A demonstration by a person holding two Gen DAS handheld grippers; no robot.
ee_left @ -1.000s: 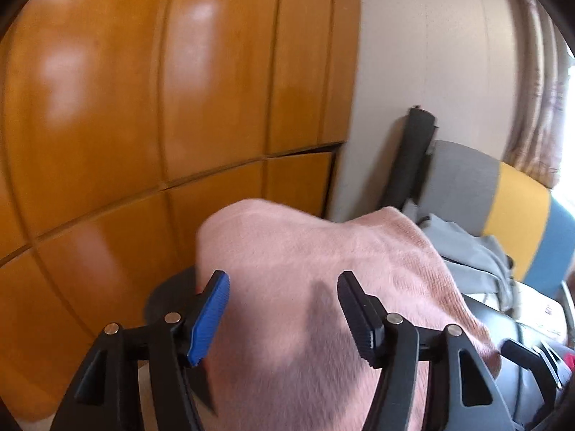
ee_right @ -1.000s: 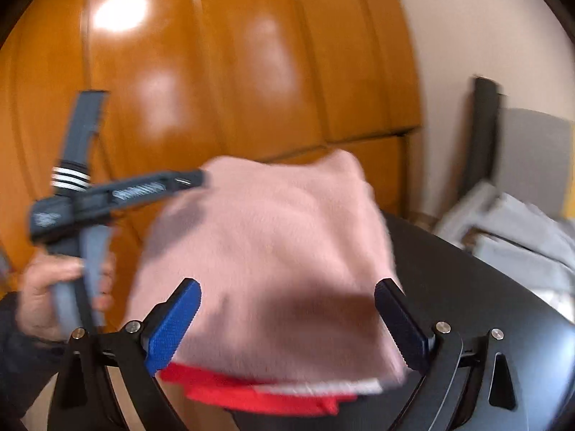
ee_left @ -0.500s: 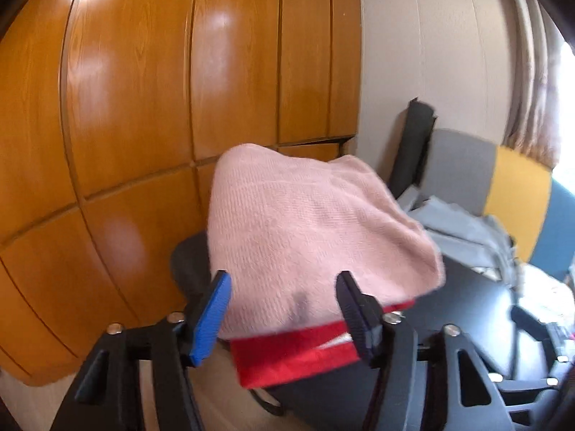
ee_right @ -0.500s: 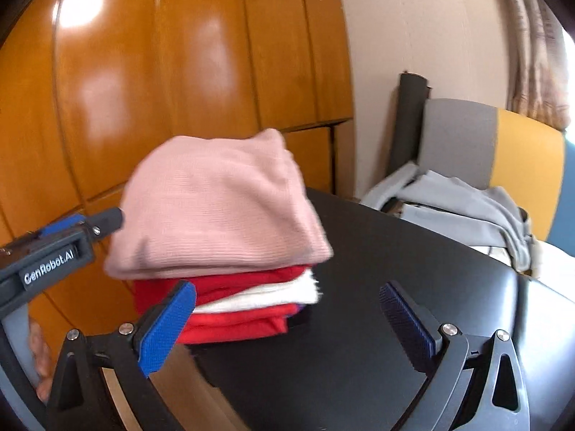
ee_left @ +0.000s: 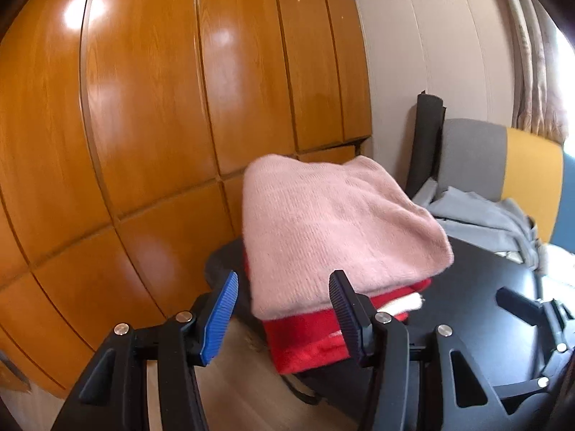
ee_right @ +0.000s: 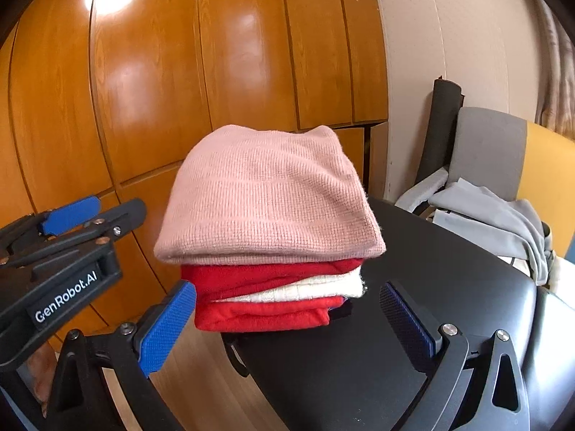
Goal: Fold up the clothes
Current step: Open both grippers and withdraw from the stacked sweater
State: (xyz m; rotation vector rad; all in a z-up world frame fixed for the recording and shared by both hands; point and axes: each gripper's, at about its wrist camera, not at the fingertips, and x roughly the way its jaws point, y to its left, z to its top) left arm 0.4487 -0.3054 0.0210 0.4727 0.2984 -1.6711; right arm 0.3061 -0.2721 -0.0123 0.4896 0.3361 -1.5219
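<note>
Right wrist view shows our pink sweater folded atop the red-and-white stack. Our left gripper and right gripper gape empty; grey clothes lie unfolded.

Black table: bare surface lay open right of the folded stack, which occupied its left corner. Wooden cabinet closed off the back; grey garment and chair blocked the far right.

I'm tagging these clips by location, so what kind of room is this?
Probably a room in a home, perhaps a bedroom: glossy wooden wardrobe doors, a curtain by a bright window, and folded knitwear stacked on a black table beside a chair with grey clothes.
</note>
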